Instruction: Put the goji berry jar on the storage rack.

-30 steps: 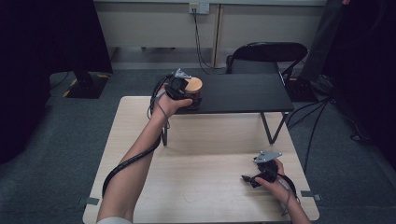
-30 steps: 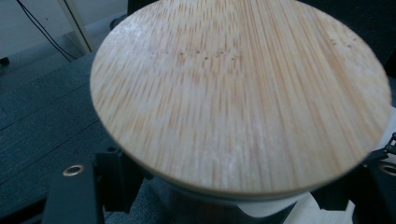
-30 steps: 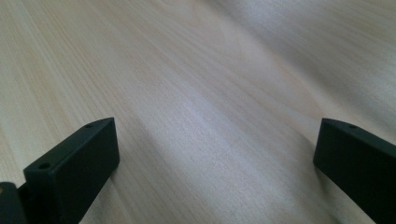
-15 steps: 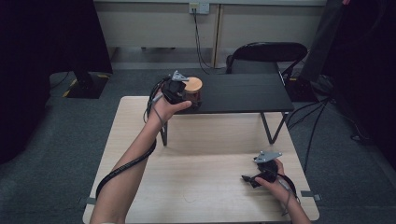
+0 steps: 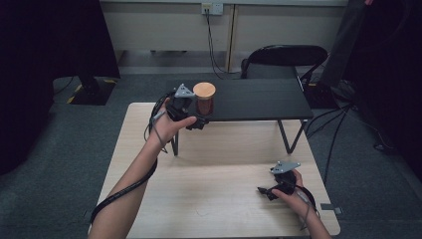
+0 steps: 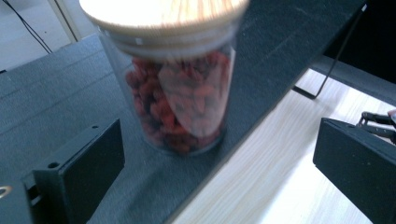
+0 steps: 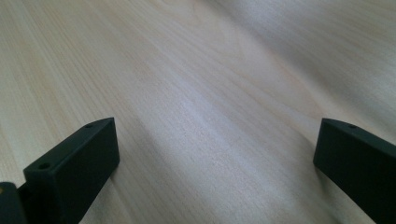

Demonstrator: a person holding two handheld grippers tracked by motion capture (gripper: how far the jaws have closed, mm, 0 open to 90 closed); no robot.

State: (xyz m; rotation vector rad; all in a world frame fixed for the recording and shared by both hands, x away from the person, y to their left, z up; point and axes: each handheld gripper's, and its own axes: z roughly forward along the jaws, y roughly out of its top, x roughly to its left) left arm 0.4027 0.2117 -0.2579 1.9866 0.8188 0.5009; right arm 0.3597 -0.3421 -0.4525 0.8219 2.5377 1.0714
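Note:
A glass jar (image 5: 204,97) of red dried berries with a wooden lid stands on the black shelf (image 5: 259,99), near its front left corner. My left gripper (image 5: 195,110) hovers just left of it. In the left gripper view the jar (image 6: 180,102) stands just ahead of the left gripper (image 6: 217,128). Its jaws have just opened and stand wide, and neither pad touches the glass. My right gripper (image 5: 266,191) rests low over the wooden table (image 5: 214,169) at the near right. It is open, and the right gripper (image 7: 217,126) has only bare wood between its jaws.
The black shelf stands on thin metal legs (image 5: 288,137) over the far half of the table. A black chair (image 5: 283,57) sits behind it. Cables trail on the grey carpet at the right (image 5: 343,119). The left gripper's cable (image 5: 124,191) hangs along the forearm.
The left hand has drawn back from the jar toward the shelf's near edge. The jar stays upright on the shelf. The right hand has not moved.

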